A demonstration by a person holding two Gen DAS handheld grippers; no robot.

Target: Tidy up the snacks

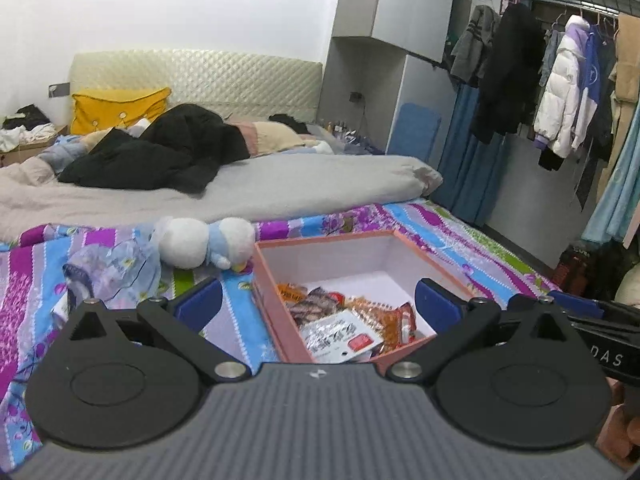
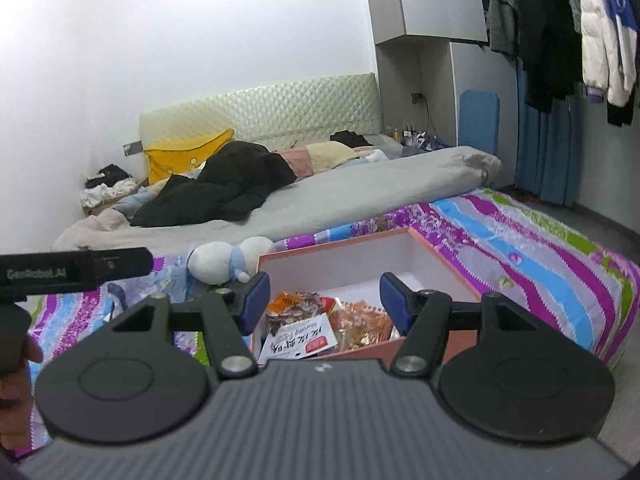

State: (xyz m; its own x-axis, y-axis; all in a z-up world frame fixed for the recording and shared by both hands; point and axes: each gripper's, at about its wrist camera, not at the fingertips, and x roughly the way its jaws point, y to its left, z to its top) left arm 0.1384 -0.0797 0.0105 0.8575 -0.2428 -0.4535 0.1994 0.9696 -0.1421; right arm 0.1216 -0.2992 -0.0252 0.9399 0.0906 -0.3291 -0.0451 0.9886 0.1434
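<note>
one pink box (image 1: 434, 266), far half bare; left gripper (image 1: 318, 306) and right gripper (image 2: 324, 300) spread, empty, above several snack packets (image 1: 344, 330).

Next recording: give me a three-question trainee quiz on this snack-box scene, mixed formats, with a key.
1. True or false: the pink box already holds snack packets.
2. What lies on the bedsheet just left of the box? A) plush toy B) mug C) shoe
3. Fill in: neither the left gripper nor the right gripper holds ____.

Key: 1 true; 2 A, the plush toy; 3 anything, both are open.
</note>
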